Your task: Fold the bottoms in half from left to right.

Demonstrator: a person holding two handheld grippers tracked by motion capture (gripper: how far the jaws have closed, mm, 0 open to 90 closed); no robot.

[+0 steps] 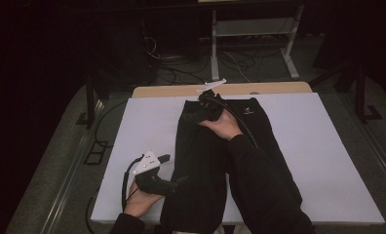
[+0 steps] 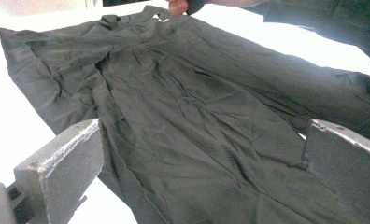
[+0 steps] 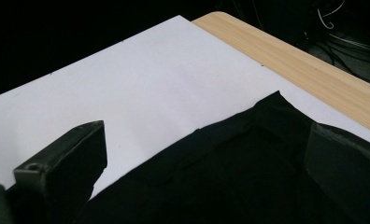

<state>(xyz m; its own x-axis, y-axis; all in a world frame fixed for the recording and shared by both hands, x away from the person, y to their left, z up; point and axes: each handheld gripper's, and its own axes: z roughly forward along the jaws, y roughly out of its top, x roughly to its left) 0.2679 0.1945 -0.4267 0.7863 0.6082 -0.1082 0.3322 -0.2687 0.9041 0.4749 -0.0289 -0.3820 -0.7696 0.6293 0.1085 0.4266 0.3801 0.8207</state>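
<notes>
High view shows the black trousers (image 1: 215,156) lying flat down the middle of the white sheet (image 1: 322,146), long axis running from the near edge toward the far wooden table edge (image 1: 171,90), with bare sheet on both sides. Left gripper (image 1: 174,170) sits at the trousers' near left edge, jaws wide and holding nothing. Right gripper (image 1: 193,114) hovers over the far end, jaws wide too.
</notes>
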